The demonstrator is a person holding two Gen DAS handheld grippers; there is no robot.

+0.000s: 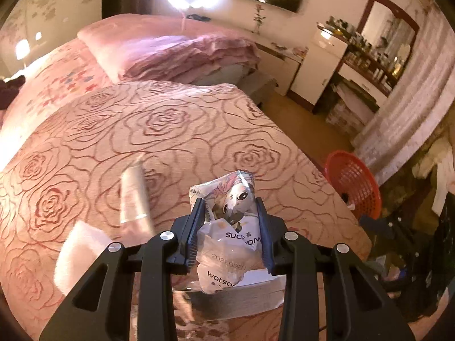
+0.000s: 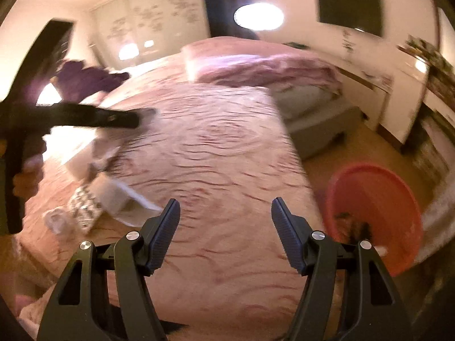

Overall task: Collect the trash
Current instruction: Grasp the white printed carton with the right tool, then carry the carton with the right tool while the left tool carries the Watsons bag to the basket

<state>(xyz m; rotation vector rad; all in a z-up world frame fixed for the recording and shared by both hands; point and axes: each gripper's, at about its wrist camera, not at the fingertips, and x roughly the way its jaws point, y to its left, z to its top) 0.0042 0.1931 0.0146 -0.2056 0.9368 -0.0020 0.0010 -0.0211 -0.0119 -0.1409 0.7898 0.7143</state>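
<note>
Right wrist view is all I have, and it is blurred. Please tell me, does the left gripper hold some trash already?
Observer: Yes. The left gripper is shut on a crumpled wrapper printed with a cartoon animal.
Operator: Is more trash left on the bed?
Observer: A clear plastic bottle lies on the bedspread, left of the wrapper.
Operator: Anything beside that bottle?
Observer: A white piece, blurred, lies nearer the camera; what it is I cannot tell.

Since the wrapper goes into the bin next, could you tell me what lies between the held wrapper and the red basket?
In the left wrist view, only bare rose-patterned bedspread and the bed's edge separate the wrapper, clamped in the left tool, from the red basket on the floor.
</note>
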